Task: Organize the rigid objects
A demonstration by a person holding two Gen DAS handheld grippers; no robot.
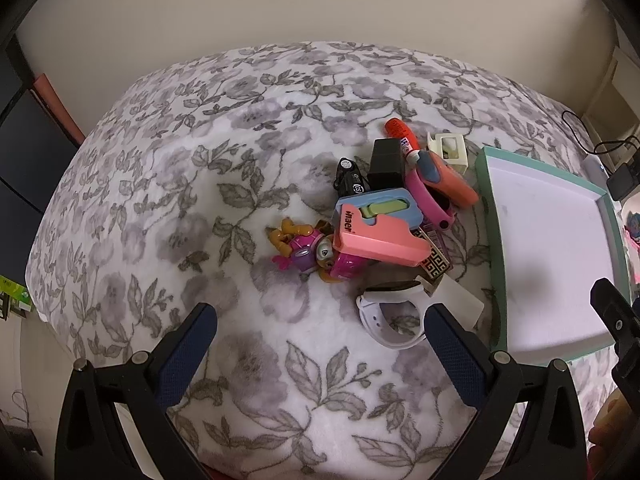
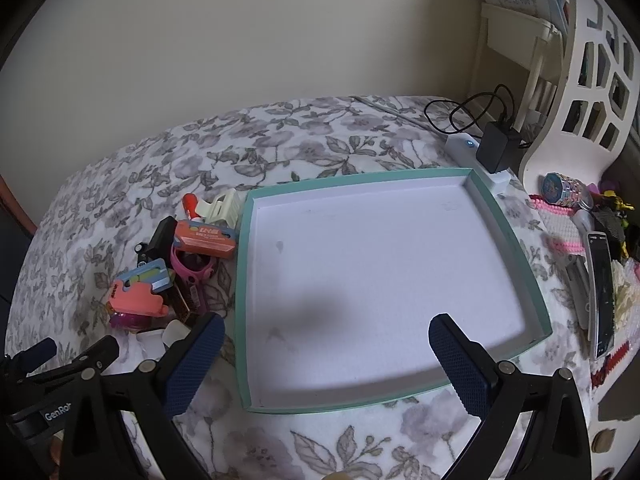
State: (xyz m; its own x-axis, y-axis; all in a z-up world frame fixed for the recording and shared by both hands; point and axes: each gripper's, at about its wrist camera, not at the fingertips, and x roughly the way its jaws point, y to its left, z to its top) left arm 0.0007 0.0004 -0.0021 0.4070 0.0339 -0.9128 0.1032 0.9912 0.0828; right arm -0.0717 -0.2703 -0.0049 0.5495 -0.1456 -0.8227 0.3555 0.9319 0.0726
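Observation:
A pile of small rigid objects lies on the flowered blanket: a pink and blue holder (image 1: pixel 378 228) (image 2: pixel 140 290), a toy pup figure (image 1: pixel 308 254), a white watch band (image 1: pixel 390 316), a pink band (image 1: pixel 430 200), an orange tool (image 1: pixel 450 180) (image 2: pixel 206 238), a black box (image 1: pixel 386 160), a red glue stick (image 1: pixel 402 134) and a cream clip (image 1: pixel 448 148) (image 2: pixel 224 204). A shallow green-rimmed tray (image 1: pixel 494 240) (image 2: pixel 240 280) with a bare white floor sits right of the pile. My left gripper (image 1: pixel 320 320) is open, just short of the pile. My right gripper (image 2: pixel 326 334) is open above the tray's near part.
A black charger (image 2: pixel 498 148) on a white power strip and cables lie behind the tray. A remote (image 2: pixel 602 292), a tin and trinkets sit at the right by a white headboard (image 2: pixel 588 92). A wall stands behind the bed.

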